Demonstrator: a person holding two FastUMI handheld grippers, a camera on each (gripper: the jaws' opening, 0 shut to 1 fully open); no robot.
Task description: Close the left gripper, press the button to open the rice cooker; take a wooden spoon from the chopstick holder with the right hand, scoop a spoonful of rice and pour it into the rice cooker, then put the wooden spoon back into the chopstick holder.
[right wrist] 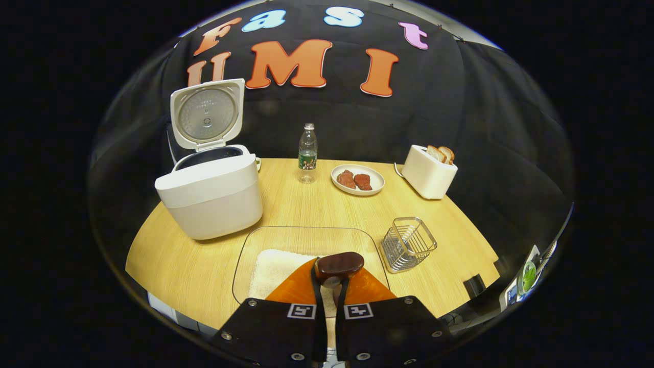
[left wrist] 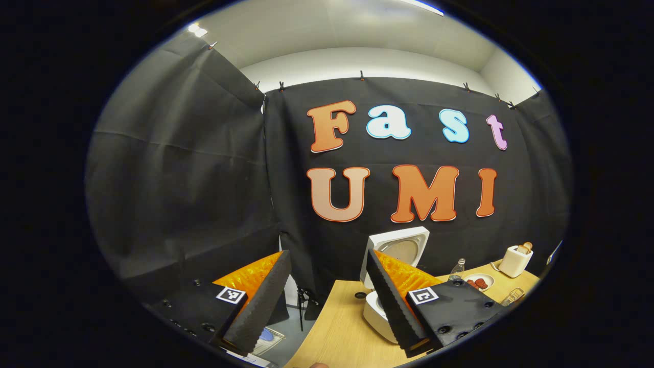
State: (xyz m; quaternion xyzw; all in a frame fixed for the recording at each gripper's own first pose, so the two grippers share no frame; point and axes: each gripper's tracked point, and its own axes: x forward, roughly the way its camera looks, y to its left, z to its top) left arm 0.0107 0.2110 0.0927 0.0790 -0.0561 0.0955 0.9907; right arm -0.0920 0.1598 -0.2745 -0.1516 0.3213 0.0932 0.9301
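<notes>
The surface carries the rice cooker, its lid raised upright. Nearer than the cooker lies a clear tray of rice. Right of the cooker stand a toaster, plate, bottle and empty wire holder. The right gripper pinches the wooden spoon, its long axis pointing away over the tray. The left gripper is spread, beside the cooker.

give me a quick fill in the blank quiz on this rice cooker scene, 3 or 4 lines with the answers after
1. The lid of the rice cooker stands ____.
2. The right gripper is shut on the wooden ____.
3. The wire chopstick holder on the table holds ____.
4. The toaster has slices of ____ in it.

Missing words: open; spoon; nothing; bread
</notes>
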